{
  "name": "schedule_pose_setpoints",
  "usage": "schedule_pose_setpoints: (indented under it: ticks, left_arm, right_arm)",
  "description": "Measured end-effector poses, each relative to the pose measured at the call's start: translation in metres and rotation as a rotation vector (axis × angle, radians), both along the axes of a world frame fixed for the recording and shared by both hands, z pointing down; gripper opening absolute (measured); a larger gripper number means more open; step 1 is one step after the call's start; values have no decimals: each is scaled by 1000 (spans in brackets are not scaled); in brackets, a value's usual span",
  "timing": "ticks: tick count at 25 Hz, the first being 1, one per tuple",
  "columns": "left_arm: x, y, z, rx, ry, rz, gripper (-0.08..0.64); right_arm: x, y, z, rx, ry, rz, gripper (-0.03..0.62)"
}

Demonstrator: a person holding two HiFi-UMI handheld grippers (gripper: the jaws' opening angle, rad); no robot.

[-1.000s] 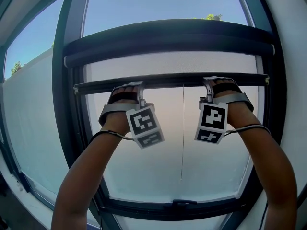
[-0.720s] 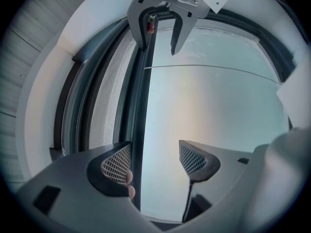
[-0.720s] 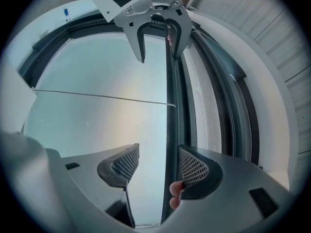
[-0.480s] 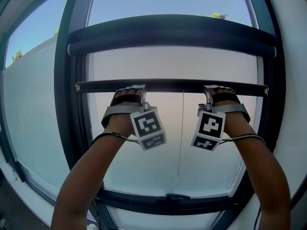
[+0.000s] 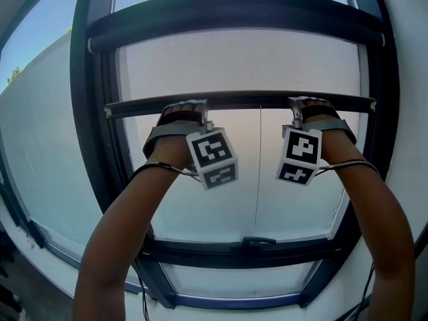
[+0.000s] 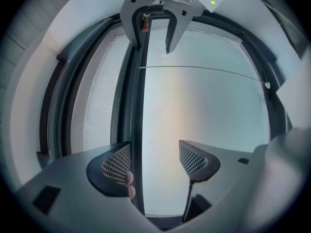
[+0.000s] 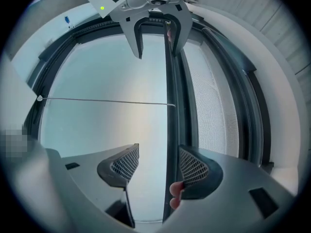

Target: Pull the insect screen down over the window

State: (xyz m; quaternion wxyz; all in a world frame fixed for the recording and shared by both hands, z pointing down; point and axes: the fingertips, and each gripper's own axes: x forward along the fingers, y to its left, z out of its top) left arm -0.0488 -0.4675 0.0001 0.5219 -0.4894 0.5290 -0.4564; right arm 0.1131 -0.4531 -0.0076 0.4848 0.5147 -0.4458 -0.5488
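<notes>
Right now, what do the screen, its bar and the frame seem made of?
Screen: fine woven mesh, probably fibreglass or plastic; its grid shows against the light. Bar: dark, matte, rigid, likely coated metal. Frame: dark, smooth, faint sheen, probably coated metal too.

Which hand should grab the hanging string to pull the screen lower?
Right, probably. In the head view the pull cord hangs nearer the right gripper than the left gripper. Both have their jaws open astride the screen's bottom bar, so either could let go.
</notes>
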Motion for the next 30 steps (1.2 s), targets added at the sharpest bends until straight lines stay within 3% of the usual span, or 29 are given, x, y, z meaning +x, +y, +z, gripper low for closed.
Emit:
schedule_pose_setpoints:
  ticks: [4, 11, 22, 27, 30]
  left_arm:
    - [-3, 1, 7, -33, -32, -14, 301]
    - [-6, 5, 29, -164, -38, -19, 301]
    - [0, 12, 76, -244, -29, 18, 299]
    - [-3, 19, 81, -257, -31, 27, 299]
    - [-3, 22, 85, -268, -34, 28, 299]
  right_arm:
    - [-3, 0, 5, -13, -13, 27, 235]
    - [-8, 4, 24, -106, -61, 27, 235]
    - [-6, 12, 72, -281, -86, 15, 235]
    - [-12, 19, 74, -313, -151, -41, 235]
    - [-12, 22, 77, -328, -145, -34, 235]
